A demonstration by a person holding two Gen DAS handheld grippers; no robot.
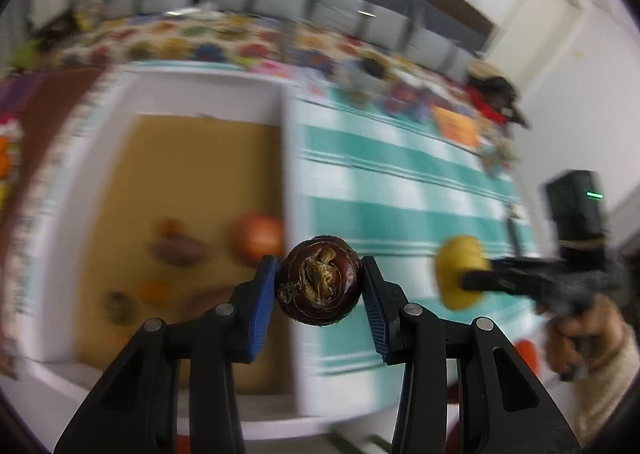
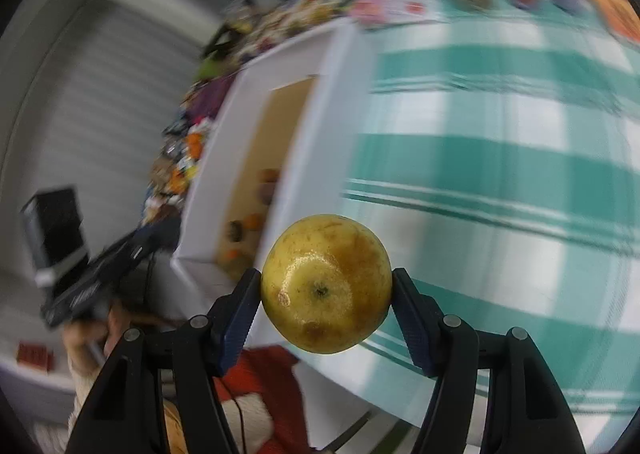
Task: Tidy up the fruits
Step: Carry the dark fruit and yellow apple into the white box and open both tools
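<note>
My left gripper is shut on a dark brown-purple round fruit, its dried calyx facing the camera, held in the air above the edge of a white box. Several blurred fruits lie on the box's brown floor, among them a red-orange one. My right gripper is shut on a yellow fruit with brown blotches, held above the green-and-white checked cloth. The left wrist view shows that yellow fruit and the right gripper's black body to the right.
The white box sits left of the checked cloth. A colourful patterned cloth with small items runs along the table's far side. A person's hand holds the right gripper. Grey chairs stand behind the table.
</note>
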